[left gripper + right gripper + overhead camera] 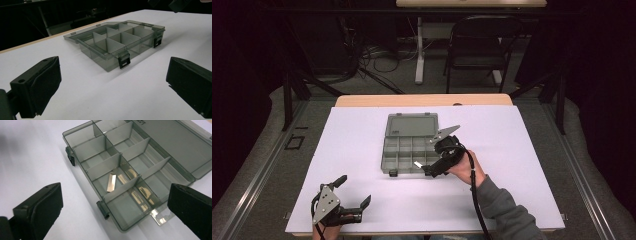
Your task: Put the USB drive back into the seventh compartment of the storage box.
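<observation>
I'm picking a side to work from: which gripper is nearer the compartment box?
Right. The right gripper is at the compartment box's front right corner; the left gripper sits open near the table's front left edge, well away.

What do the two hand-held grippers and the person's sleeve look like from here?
Both are black. The left hand-held gripper carries a grey three-cornered plate with small holes. The right hand-held gripper has a similar plate and a black cable trailing along a grey sleeve. Jaws are blocky.
</observation>
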The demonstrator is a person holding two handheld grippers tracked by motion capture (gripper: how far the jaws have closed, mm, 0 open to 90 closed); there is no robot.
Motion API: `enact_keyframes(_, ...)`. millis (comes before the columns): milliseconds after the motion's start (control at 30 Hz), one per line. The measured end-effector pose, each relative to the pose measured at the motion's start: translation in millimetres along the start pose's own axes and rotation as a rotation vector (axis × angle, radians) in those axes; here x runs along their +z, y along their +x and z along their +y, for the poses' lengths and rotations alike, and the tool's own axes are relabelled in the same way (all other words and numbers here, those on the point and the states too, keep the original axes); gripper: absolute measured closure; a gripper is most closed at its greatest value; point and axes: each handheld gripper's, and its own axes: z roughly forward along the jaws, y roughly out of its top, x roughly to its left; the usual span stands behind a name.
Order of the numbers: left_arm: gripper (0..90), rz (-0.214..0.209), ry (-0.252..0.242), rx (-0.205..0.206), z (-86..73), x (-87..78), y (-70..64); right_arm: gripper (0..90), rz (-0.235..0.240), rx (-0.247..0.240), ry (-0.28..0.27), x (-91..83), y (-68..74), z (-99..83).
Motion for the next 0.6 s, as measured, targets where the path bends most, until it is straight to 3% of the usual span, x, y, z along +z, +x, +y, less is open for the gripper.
enact_keyframes(600, 0.1, -0.002, 0.006, -0.001, -0.3, 1.1, 0.2, 0.0, -0.018, 0.02, -0.055, -34.0, -5.5, -31.7)
